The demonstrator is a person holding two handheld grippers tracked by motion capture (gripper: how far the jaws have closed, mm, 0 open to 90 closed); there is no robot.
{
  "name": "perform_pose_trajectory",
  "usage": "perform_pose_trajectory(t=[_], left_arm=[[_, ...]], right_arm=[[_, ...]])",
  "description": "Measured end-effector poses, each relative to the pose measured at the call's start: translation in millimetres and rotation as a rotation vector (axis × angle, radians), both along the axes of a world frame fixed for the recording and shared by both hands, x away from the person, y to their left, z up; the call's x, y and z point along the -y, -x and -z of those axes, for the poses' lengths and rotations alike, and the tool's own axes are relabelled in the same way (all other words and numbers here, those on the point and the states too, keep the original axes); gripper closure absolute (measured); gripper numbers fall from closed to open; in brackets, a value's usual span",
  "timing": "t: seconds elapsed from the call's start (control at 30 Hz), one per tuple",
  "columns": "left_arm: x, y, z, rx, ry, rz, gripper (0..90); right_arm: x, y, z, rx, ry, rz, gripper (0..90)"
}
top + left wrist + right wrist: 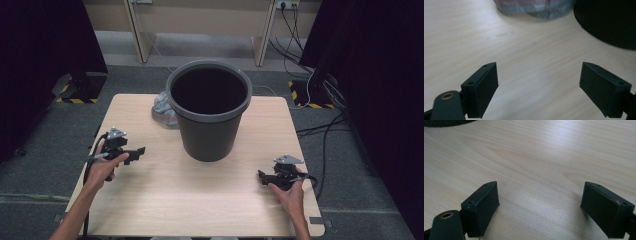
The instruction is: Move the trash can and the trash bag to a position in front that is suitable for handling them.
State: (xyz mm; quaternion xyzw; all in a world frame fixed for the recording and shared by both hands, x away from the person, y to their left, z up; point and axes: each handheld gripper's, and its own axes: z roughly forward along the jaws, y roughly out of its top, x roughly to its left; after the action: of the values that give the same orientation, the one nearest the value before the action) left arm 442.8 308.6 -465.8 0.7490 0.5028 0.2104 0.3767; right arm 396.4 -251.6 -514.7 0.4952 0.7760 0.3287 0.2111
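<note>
A dark grey bin (209, 112) stands upright in the middle of the wooden table (165, 195), its mouth open and dark inside. A crumpled clear plastic bag (164, 111) lies on the table behind the bin's left side; it also lies at the top of the left gripper view as the bag (536, 8), with the bin's base (609, 22) to its right. My left gripper (136, 154) is held left of the bin, open (539, 87), with nothing between the jaws. My right gripper (263, 176) rests low at the table's right front, open (540, 208) over bare wood.
Black curtains hang on both sides of the table. Cables (320, 135) run over the grey floor to the right. A wooden desk frame (200, 30) stands at the back. The table's front half is bare wood.
</note>
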Motion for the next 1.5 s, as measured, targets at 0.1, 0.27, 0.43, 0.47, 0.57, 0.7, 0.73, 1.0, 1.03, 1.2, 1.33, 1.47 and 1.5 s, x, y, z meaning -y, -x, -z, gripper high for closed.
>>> perform_pose_trajectory(t=[0.1,0.27,0.43,0.47,0.57,0.7,0.73,1.0,1.03,1.2,1.33,1.47,1.5], left_arm=[[-1.3,-17.0,-14.0,0.003,0.033,-0.02,14.8],[6.8,-47.0,-36.3,0.026,0.031,-0.024,14.7],[22.2,-67.2,-40.9,0.041,0.071,-0.008,14.8],[22.2,-67.2,-40.9,0.041,0.071,-0.008,14.9],[36.0,-81.9,-41.5,0.055,0.066,-0.007,15.0],[48.7,-94.0,-41.7,0.061,0.082,0.002,15.1],[51.8,-96.5,-40.8,0.064,0.091,0.001,15.1],[80.2,-120.2,-25.9,0.038,0.07,0.015,16.2],[83.1,-122.2,-23.4,0.039,0.064,0.015,16.2],[94.2,-131.4,-8.6,0.032,0.045,0.019,16.8],[99.1,-137.4,3.1,0.018,0.026,0.034,17.8],[102.5,-141.1,15.5,-0.015,0.001,0.051,27.0],[103.4,-142.0,19.1,-0.015,-0.012,0.052,28.8]], right_arm=[[-0.1,0.0,0.0,0.0,0.0,0.0,14.8],[-0.2,-0.1,0.0,0.0,0.0,-0.001,14.8],[0.1,-0.3,-0.2,0.002,0.004,-0.006,14.8],[0.3,-0.4,-0.1,0.004,0.006,-0.008,14.8],[0.3,-0.5,-0.1,0.004,0.006,-0.009,14.7],[0.2,-0.4,-0.1,0.004,0.006,-0.009,14.7],[0.2,-0.4,-0.2,0.003,0.006,-0.01,14.8],[-0.1,-0.3,0.0,0.005,0.005,-0.013,14.8],[-0.2,-0.3,0.0,0.005,0.004,-0.013,14.8],[0.0,-0.4,0.0,0.006,0.006,-0.015,14.8],[-0.3,-0.2,0.0,0.004,0.003,-0.016,14.8],[-0.6,0.0,0.0,0.002,0.001,-0.015,14.8],[-0.5,0.0,0.0,0.002,0.001,-0.015,14.8]])
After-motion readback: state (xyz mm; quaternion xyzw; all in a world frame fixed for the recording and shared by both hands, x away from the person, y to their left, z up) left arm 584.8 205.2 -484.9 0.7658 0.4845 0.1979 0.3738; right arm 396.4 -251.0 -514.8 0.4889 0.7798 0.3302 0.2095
